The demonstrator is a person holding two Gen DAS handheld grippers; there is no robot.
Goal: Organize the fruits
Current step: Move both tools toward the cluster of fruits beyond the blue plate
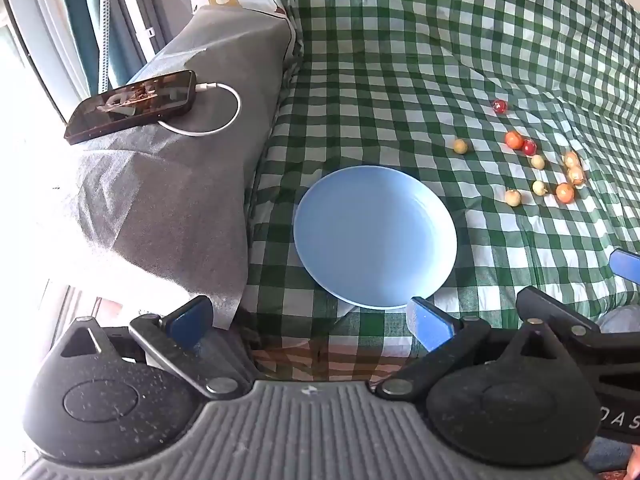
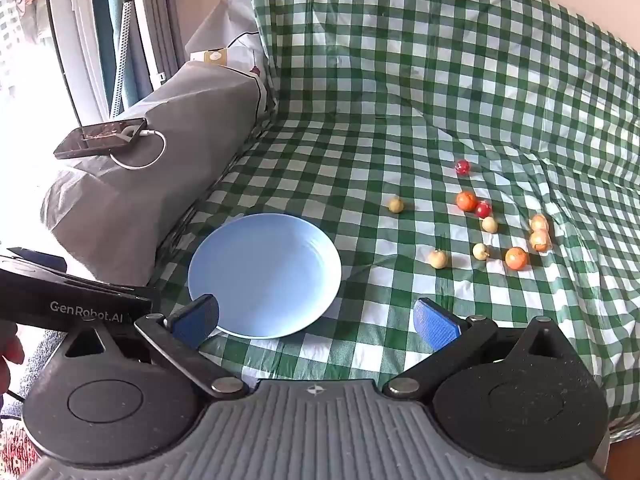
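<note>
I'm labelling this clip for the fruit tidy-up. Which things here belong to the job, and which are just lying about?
Belongs to the job:
- small fruits, scattered loose on the checked cloth
- blue plate, nothing on it
- left gripper and right gripper, jaws wide open and holding nothing

Just lying about:
- phone with its white cable
- grey bag under the phone

The blue plate has its near rim hidden behind a blue gripper pad in both views. The fruits are too small to name by kind. The window side is washed out by glare.
</note>
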